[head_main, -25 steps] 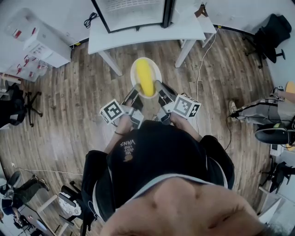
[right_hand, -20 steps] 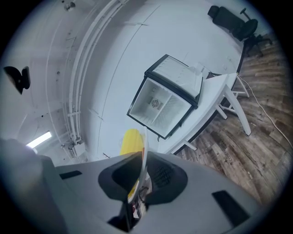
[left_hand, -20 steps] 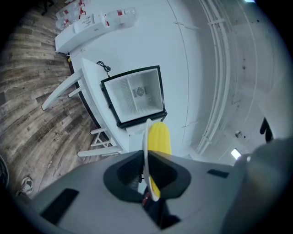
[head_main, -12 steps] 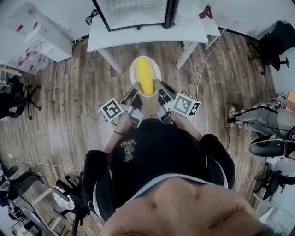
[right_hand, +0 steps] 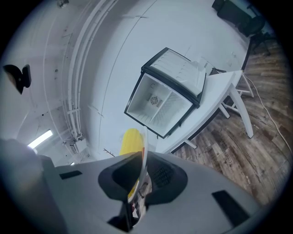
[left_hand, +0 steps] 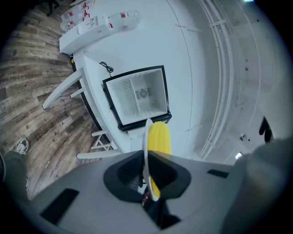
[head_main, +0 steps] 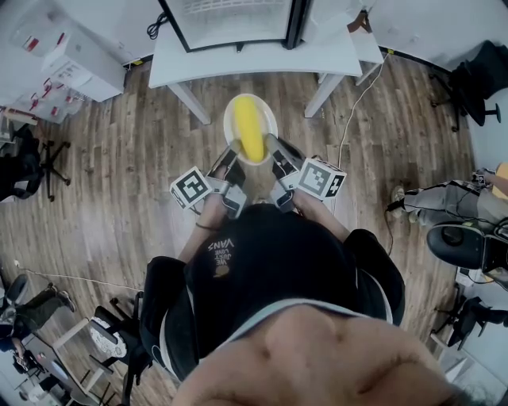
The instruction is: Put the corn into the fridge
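**Corn on a plate, clamped from both sides**

The left gripper (head_main: 231, 158) and right gripper (head_main: 274, 151) each pinch opposite rims of the white plate (head_main: 229, 125). The corn (head_main: 249, 131) lies on it, over the wooden floor (head_main: 119, 182). Beyond stands the table (head_main: 238, 67), with the fridge (head_main: 230, 20) on it.

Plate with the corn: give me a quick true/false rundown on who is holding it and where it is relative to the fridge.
1. The corn lies on a white plate. True.
2. Only one gripper holds the plate. False: the left gripper and the right gripper each clamp its rim.
3. The fridge is open. True.
4. The fridge stands on the floor. False: it stands on a white table.
5. The corn is already inside the fridge. False: it is on the plate, over the wooden floor.
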Motion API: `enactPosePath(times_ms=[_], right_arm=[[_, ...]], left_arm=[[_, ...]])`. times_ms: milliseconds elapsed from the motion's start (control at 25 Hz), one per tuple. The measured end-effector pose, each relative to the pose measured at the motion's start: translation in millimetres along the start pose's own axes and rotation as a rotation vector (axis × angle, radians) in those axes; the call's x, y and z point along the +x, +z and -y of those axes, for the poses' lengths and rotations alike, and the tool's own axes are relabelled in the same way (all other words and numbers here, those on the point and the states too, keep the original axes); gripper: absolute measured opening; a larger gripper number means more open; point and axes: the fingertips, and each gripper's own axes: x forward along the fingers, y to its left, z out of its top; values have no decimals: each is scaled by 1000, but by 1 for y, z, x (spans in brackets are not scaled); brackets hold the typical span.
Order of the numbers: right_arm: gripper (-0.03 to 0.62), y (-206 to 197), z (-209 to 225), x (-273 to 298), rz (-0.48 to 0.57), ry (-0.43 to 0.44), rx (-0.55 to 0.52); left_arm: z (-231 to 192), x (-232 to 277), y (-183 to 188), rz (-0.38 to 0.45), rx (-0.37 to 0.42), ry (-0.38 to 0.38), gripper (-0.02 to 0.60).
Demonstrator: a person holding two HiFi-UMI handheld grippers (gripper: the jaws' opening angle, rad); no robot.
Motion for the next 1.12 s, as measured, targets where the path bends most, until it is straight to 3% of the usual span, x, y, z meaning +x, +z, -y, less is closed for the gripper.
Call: enactPosePath(times_ms=[280,440,920,1120], right_arm=[[32,14,8,22,22,-15,3],[32,26,11,39,34,-24,-4],[32,52,15,96,56,-40,0],[32,61,13,118,68,-47,2]], left_arm=[[-12,17,20,-25,5,21,35],[-6,33,37,-28,-17,-24,35],[-25,64,92,-59,6,7,35],[-20,77,114,-68,-16,-52,35]])
